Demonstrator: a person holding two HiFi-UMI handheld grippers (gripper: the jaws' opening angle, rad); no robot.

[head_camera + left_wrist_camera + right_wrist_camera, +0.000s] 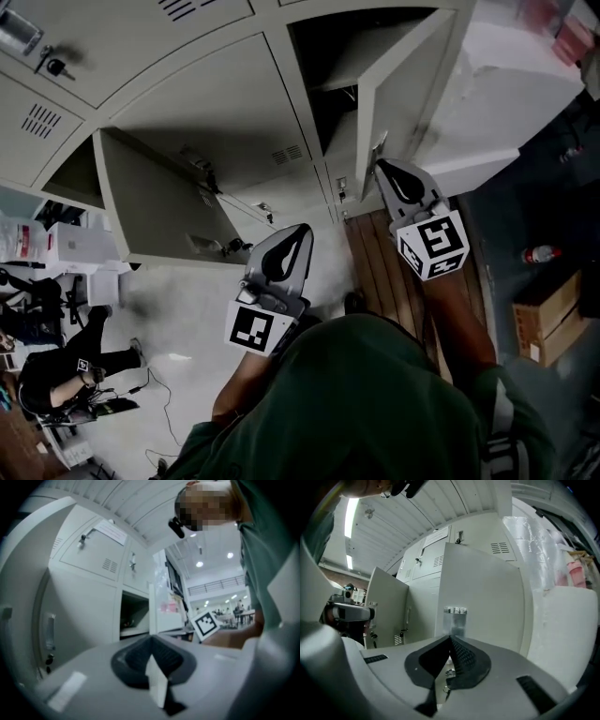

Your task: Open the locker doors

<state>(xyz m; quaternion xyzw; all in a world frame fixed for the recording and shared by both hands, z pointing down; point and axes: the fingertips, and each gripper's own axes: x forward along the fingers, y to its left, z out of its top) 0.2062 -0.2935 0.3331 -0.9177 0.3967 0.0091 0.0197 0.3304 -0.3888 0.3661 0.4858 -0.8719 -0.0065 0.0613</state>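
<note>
Grey lockers fill the upper head view. One door stands open at the left, and a second door stands open at the right beside its dark compartment. My right gripper is shut, its tips at the edge of the right door. In the right gripper view my right gripper sits just under the door's small handle; whether it pinches the handle does not show. My left gripper is shut and holds nothing, off the left door's near corner. In the left gripper view my left gripper faces the lockers.
A white plastic-wrapped block stands right of the lockers. Wooden slats lie under the right door. A cardboard box and a bottle sit on the floor at the right. A person crouches at lower left among cables.
</note>
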